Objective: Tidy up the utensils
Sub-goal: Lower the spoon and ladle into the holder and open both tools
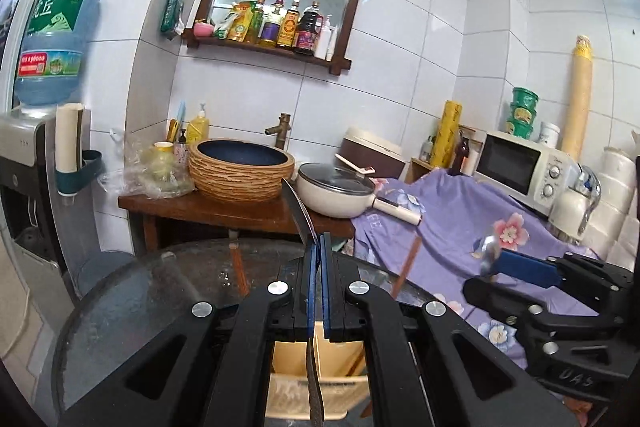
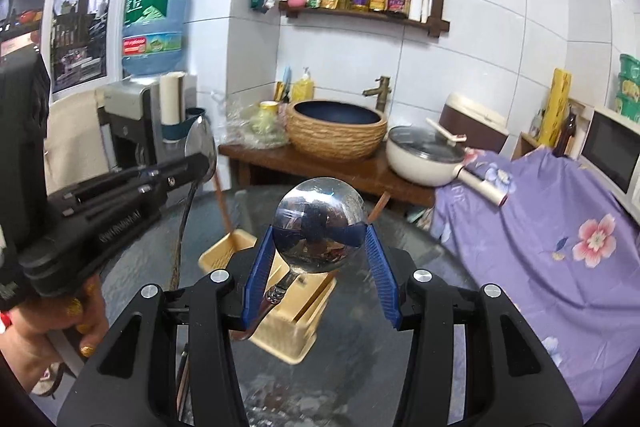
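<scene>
Spoons aloft, left gripper [image 1: 319, 247] clamping one edge-on, right gripper [image 2: 320, 227] pinching ladle bowl

Both wrist cameras look forward over their own gripper, close above the glass worktop [image 1: 132, 291], toward the far sink basin [image 2: 336, 131]; each sees the other gripper.

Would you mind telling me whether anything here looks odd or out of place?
The right hand-held gripper holds the ladle by its round bowl, not its handle, so the handle hangs down toward the camera. The left hand-held gripper is shut on a spoon by its edge. Nothing looks spilled or broken.
</scene>
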A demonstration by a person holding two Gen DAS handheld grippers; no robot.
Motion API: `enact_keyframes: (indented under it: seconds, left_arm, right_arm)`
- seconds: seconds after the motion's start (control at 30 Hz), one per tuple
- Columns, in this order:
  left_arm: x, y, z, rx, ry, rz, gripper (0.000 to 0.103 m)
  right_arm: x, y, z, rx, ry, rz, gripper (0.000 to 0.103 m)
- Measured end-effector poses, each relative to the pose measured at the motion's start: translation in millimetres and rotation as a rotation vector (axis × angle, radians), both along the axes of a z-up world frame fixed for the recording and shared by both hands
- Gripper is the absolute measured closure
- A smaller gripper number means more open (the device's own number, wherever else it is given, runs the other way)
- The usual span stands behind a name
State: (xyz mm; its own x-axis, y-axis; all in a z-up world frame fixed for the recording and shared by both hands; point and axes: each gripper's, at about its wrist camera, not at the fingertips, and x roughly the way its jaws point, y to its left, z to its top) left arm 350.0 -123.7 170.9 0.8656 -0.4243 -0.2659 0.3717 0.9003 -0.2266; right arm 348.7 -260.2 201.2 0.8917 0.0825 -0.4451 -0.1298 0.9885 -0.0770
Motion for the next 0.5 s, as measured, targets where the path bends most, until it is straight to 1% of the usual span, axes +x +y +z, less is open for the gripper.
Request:
enact_keyframes:
  seconds: [0.1, 0.17, 0.23, 0.37, 0.43, 0.5]
  left_arm:
    - [21.1, -0.8, 1.9, -0.022, -0.004, 0.013, 0.101]
    - [32.9, -1.8, 1.0, -0.028, -0.014, 0.019, 0.101]
    - [46.7, -3.8, -3.0, -0.038, -0.005, 0.018, 0.101]
    - [63.9, -5.1, -22.9, -0.052, 0.025, 0.028, 0.101]
    - [65.6, -3.9, -33.6, -0.055, 0.039, 0.029, 0.101]
    - [62.4, -2.6, -41.3, -0.056, 0.030, 0.033, 0.101]
  right_arm:
    - [15.9, -3.0, 9.7, -0.019, -0.006, -0.033, 0.056]
    - [27.3, -5.0, 11.8, -0.025, -0.005, -0.054, 0.056]
    - [38.0, -6.6, 11.9, -0.027, -0.004, -0.068, 0.056]
    - [51.5, -3.9, -0.3, -0.053, 0.005, -0.078, 0.056]
    - [53.3, -0.7, -9.2, -0.076, 0.004, -0.075, 0.056]
    - [52.9, 5.2, -19.8, -0.106, 0.000, -0.065, 0.056]
